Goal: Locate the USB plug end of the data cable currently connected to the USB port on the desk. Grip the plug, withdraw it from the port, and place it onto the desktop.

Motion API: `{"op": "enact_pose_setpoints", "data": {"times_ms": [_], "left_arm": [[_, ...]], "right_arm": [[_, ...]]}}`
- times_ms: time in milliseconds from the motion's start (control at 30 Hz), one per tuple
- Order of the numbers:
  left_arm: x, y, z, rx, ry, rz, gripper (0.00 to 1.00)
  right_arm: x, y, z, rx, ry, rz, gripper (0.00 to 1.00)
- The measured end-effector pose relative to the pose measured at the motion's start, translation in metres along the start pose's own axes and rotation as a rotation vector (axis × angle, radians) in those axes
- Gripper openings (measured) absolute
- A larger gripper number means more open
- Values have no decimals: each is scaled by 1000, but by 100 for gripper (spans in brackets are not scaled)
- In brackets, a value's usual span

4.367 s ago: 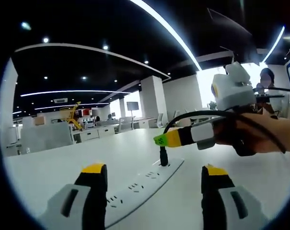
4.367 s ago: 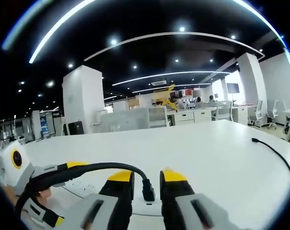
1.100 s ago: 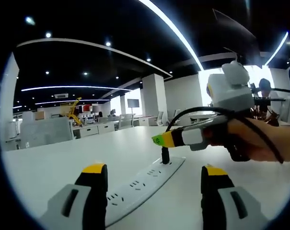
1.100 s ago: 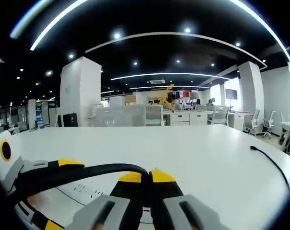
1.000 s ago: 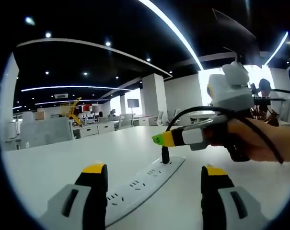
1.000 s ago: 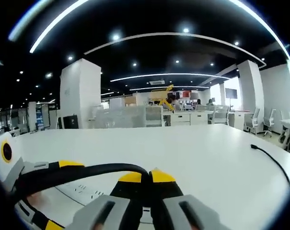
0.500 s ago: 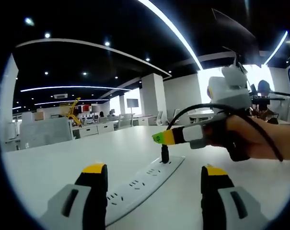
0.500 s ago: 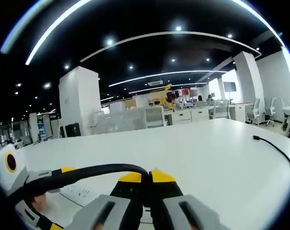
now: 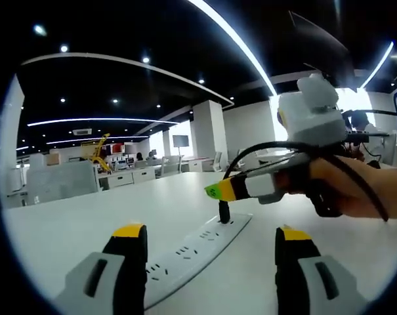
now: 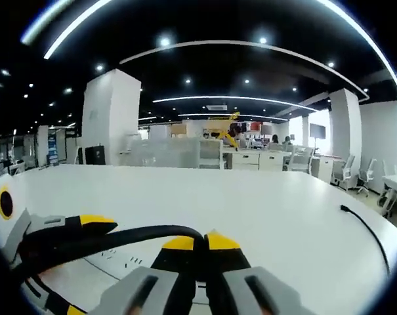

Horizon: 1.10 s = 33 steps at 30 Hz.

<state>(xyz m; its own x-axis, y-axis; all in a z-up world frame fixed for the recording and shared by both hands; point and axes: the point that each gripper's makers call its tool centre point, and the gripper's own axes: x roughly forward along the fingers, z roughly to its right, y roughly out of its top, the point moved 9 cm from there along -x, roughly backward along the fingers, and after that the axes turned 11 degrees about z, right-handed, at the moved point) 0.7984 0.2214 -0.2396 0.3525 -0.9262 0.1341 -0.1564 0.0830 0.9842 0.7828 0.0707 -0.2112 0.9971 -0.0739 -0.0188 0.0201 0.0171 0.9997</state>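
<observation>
A: What is shown of the right gripper [image 10: 199, 244]?

B: Its yellow-tipped jaws are drawn together on the plug [image 9: 223, 212]. In the right gripper view the plug itself is hidden between them; the black cable [image 10: 113, 237] is seen arching away to the left. In the left gripper view the plug is seen standing upright just under the gripper's tip, at the far end of the strip [image 9: 188, 249]. Whether it is clear of the port cannot be told.

A: And the left gripper [image 9: 205, 239]?

B: Its jaws are held wide apart, nothing between them, low over the desk [image 9: 73, 223] at the strip's near end.

A: How far is the task judged to have got?

B: The plug has been found and gripped. Withdrawal is judged under way or unfinished; placing is left.

A: What room is available?

B: Bare desktop is seen on either side of the strip. The desk's right edge lies well apart, where a second cable [image 10: 367, 230] runs.
</observation>
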Motion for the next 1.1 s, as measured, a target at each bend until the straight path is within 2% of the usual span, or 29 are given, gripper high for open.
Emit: {"op": "enact_pose_setpoints", "data": {"times_ms": [100, 200, 267, 500, 567, 733, 800, 967, 1033, 1100], "left_arm": [[0, 0, 0, -2, 1, 1, 80], [0, 0, -1, -3, 1, 1, 80], [0, 0, -1, -3, -1, 2, 80], [0, 0, 0, -3, -4, 5, 80], [0, 0, -1, 0, -4, 2, 80], [0, 0, -1, 0, -4, 2, 80], [0, 0, -1, -1, -5, 3, 80], [0, 0, -1, 2, -4, 2, 80], [-1, 0, -1, 0, -4, 3, 80], [-1, 0, -2, -1, -3, 4, 80]], "right_arm": [[-1, -1, 6, 70, 1, 13, 5], [-1, -4, 12, 192, 4, 39, 5], [-1, -5, 15, 220, 4, 50, 5], [0, -3, 11, 173, -6, 40, 4], [-1, -2, 8, 147, -4, 33, 4], [3, 1, 1, 18, 10, 5, 4], [2, 1, 1, 17, 9, 2, 4], [0, -1, 4, 68, 14, 18, 4], [-2, -2, 7, 139, 1, 33, 4], [-3, -5, 13, 249, 13, 58, 4]]}}
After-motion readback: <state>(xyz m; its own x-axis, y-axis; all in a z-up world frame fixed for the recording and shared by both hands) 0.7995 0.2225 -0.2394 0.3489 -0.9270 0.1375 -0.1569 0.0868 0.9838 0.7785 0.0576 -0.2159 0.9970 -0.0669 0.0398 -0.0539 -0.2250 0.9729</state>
